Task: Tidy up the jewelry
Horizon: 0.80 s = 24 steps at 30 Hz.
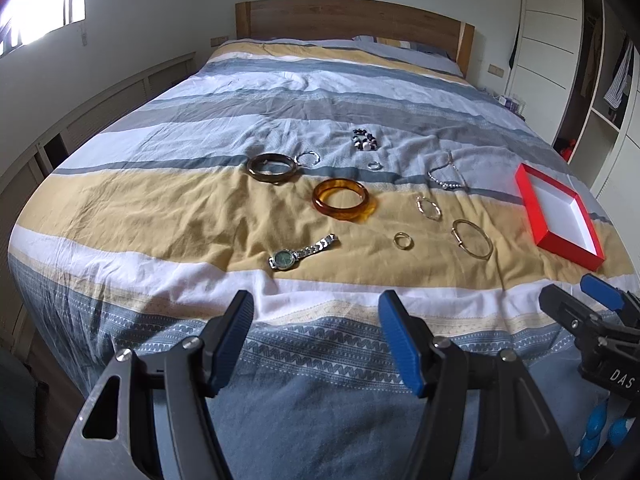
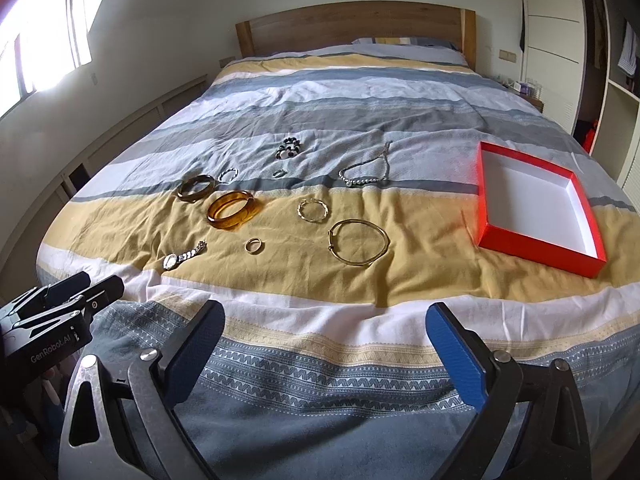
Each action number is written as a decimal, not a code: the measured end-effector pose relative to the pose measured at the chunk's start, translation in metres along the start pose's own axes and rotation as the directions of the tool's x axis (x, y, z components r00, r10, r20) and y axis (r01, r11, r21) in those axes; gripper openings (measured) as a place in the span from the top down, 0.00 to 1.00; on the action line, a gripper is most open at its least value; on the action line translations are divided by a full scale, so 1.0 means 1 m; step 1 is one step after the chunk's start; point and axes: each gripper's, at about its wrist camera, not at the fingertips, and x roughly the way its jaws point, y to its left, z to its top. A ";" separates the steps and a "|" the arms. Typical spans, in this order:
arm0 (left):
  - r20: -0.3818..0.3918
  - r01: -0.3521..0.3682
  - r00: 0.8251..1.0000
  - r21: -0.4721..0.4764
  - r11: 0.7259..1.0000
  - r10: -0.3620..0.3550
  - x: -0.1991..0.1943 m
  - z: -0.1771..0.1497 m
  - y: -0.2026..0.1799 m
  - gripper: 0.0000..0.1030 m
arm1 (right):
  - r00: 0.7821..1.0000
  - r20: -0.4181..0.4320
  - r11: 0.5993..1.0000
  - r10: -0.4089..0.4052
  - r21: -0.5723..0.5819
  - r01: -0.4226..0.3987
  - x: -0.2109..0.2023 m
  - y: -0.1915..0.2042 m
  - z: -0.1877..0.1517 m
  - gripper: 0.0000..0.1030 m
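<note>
Several pieces of jewelry lie spread on a striped bedspread. Among them are an amber bangle, a dark brown bangle, a silver watch, a thin gold bangle, a small gold ring, a pearl necklace and a beaded bracelet. A shallow red box with a white inside sits empty to the right. My left gripper and right gripper hover open at the bed's near edge, holding nothing.
A wooden headboard and pillows stand at the far end. White wardrobes and open shelves line the right wall, low cabinets and a window the left. A twisted gold hoop and small silver rings also lie among the jewelry.
</note>
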 end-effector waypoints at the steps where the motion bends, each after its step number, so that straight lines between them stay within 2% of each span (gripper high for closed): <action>1: -0.003 0.000 1.000 0.006 1.000 0.000 0.001 0.001 -0.001 0.39 | 1.000 -0.007 1.000 0.000 -0.001 0.000 0.001 0.000 0.000 0.08; 9: -0.012 0.021 1.000 0.028 0.999 -0.020 0.010 0.011 -0.003 0.39 | 1.000 -0.028 1.000 -0.007 -0.018 0.006 0.005 0.000 0.004 0.12; 19: -0.015 0.052 0.999 0.050 0.997 -0.051 0.018 0.020 0.002 0.39 | 0.999 -0.037 1.000 0.020 -0.010 -0.020 0.007 0.006 0.009 0.27; 24: -0.010 0.061 0.998 0.059 0.996 -0.060 0.022 0.023 0.004 0.39 | 0.999 -0.049 1.000 0.016 -0.013 -0.017 0.008 0.008 0.012 0.31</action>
